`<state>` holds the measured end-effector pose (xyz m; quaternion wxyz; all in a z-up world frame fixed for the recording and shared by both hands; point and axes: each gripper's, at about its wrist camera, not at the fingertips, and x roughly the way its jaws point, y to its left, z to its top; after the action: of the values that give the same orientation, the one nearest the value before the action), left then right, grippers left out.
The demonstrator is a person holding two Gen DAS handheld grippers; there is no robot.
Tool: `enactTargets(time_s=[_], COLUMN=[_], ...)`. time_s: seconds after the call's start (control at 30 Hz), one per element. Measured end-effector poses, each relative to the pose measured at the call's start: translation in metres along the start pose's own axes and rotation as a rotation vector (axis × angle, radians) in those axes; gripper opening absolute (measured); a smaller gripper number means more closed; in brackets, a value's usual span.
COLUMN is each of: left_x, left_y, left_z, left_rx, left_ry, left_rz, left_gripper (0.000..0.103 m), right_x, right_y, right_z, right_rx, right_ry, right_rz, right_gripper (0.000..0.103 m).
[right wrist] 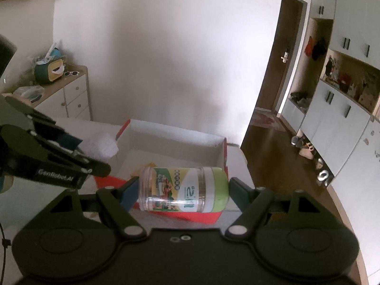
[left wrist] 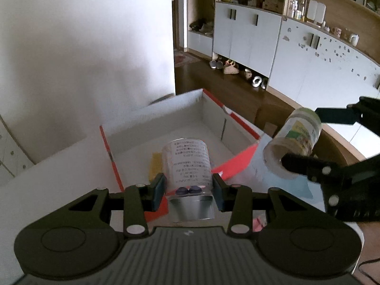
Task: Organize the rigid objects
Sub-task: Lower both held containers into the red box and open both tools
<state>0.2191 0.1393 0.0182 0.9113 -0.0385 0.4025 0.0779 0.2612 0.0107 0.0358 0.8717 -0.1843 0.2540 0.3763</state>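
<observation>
Two jars (left wrist: 187, 166) (right wrist: 184, 190), one per gripper (left wrist: 188, 191) (right wrist: 184, 191); one box (left wrist: 171, 109).

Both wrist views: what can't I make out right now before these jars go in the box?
- Box floor, left wrist view: hidden behind the silver-lidded jar.
- Yellow item: mostly covered, unidentifiable.
- Silver-lidded jar, right wrist view: a blown-out white blur.
- Green-lidded jar label: too small to read.

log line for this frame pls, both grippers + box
left gripper: shut on can | right gripper: shut on jar, endwise | box: open, both held above it
</observation>
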Motion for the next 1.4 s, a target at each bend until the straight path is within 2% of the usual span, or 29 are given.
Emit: enactTargets(time_s=[0.43,0.67,1.0,1.4], left_x=[0.075,0.128,0.203,0.264], left_y=[0.01,0.016,0.023,0.019], left_z=[0.047,0.064,0.069,0.067], left_rx=[0.009,0.009,-0.021,-0.029], left_ry=[0.016,0.062,0.161,0.272], left_rz=[0.06,0.094,0.108,0.104], left_gripper=[0.042,0.042,0.042,0.042], right_x=[0.061,0.108,0.163,0.197], right_y=[-0.018,-0.03,-0.027,-0.015], right_z=[0.015,0.013,-0.002,-0.01], right_rx=[-0.041,-0.054,-0.071,-0.105], right_ry=[0.001,0.03,0.11,0.189], right_rz=[0.039,0.051,0.096,0.134], right_gripper=[0.079,0.079,0.079,0.079])
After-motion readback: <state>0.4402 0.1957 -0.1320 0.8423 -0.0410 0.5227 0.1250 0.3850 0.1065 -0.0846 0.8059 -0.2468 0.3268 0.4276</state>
